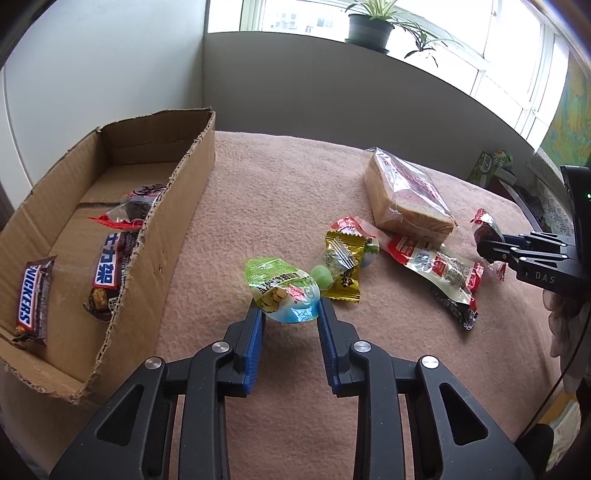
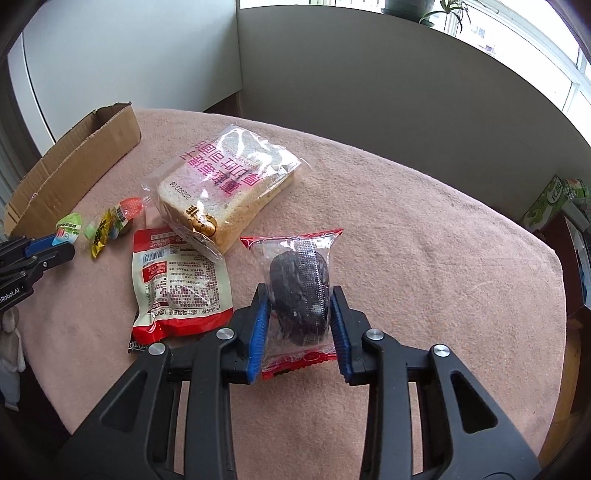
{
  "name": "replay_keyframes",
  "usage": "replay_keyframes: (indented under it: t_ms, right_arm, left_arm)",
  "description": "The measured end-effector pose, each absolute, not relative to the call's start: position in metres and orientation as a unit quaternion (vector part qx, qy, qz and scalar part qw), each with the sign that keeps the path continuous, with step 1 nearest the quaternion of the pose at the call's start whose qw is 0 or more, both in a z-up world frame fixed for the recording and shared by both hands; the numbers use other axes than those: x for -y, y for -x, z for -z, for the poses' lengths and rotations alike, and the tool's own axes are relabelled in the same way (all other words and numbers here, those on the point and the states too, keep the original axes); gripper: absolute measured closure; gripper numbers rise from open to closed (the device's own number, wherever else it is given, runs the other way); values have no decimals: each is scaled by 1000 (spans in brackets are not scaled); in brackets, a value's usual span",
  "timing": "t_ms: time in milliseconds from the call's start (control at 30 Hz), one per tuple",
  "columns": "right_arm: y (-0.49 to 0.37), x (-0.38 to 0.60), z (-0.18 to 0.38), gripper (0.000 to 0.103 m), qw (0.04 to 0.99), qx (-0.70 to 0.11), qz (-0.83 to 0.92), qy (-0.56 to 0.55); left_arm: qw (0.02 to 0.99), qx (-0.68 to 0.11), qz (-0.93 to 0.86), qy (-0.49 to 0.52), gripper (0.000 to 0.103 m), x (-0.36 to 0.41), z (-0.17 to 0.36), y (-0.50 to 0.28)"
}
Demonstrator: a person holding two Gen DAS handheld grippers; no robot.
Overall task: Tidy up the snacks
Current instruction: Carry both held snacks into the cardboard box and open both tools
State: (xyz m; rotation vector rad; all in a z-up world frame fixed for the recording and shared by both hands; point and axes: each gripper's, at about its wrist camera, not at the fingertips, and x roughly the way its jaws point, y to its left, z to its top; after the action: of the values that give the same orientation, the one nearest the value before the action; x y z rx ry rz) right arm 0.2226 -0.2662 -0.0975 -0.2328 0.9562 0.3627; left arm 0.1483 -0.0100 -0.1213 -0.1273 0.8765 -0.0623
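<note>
My left gripper [image 1: 290, 308] is shut on a green jelly cup [image 1: 282, 291] just above the pink cloth, right of the cardboard box [image 1: 177, 206]. The box holds a Snickers bar [image 1: 35, 295], a second chocolate bar [image 1: 109, 275] and a dark wrapped cake [image 1: 138, 206]. My right gripper [image 2: 299, 306] is shut on a dark cake in a clear red-edged wrapper [image 2: 299, 291]. Bagged bread [image 2: 229, 177], a red-white pouch [image 2: 177, 284], a yellow candy packet [image 1: 341, 266] and another jelly cup [image 1: 360, 236] lie between the grippers.
The table is covered by a pink cloth [image 2: 424, 258] and stands against a white wall. A green carton [image 2: 550, 203] stands off the far right edge. A potted plant [image 1: 369, 29] is on the windowsill.
</note>
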Motion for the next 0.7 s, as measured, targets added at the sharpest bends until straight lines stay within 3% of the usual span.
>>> replay_keyframes:
  t_ms: [700]
  right_arm:
    - [-176, 164, 11, 70, 885, -375, -261, 90]
  left_arm:
    - [927, -357, 17, 111, 77, -53, 60, -92]
